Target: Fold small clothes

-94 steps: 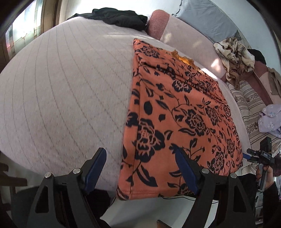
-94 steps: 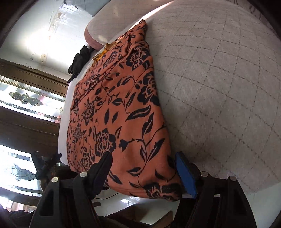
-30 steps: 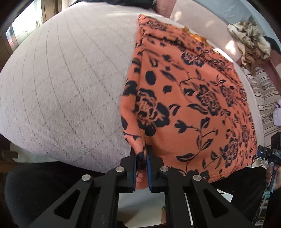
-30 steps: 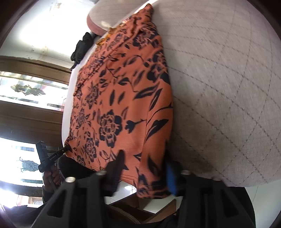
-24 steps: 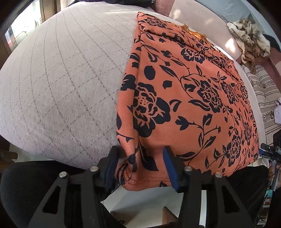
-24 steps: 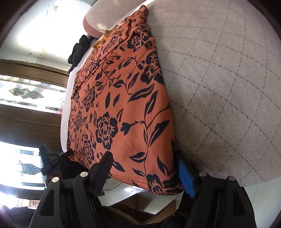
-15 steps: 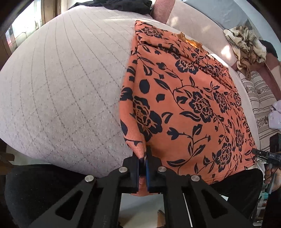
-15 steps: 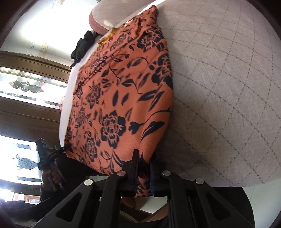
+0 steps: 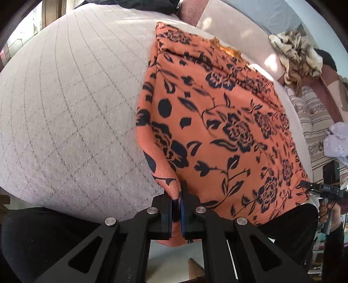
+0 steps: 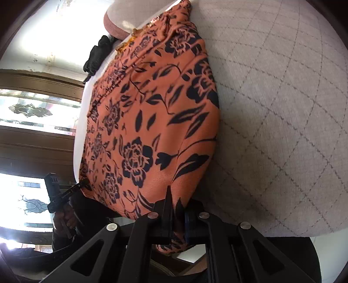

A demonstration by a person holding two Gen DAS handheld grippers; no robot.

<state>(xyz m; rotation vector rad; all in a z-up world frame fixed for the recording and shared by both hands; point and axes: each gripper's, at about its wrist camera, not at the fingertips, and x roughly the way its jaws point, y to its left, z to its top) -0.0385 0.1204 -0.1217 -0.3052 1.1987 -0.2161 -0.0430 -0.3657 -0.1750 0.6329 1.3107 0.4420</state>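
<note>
An orange garment with a black flower print (image 9: 217,122) lies spread on a grey quilted bed (image 9: 65,104). My left gripper (image 9: 177,204) is shut on the garment's near left corner at the bed's front edge, and the cloth is lifted a little there. In the right wrist view the same garment (image 10: 148,122) shows, and my right gripper (image 10: 177,212) is shut on its near right corner at the bed edge. A bit of cloth hangs below each pair of fingers.
A black garment (image 9: 141,4) lies at the head of the bed by a pink pillow (image 9: 191,13). A beige patterned cloth (image 9: 295,54) and a striped blanket (image 9: 313,113) lie to the right. The grey quilt (image 10: 282,108) shows right of the garment.
Both grippers were open around the near corners, then closed on them. Since half a second ago both hold the corners and have lifted them slightly.
</note>
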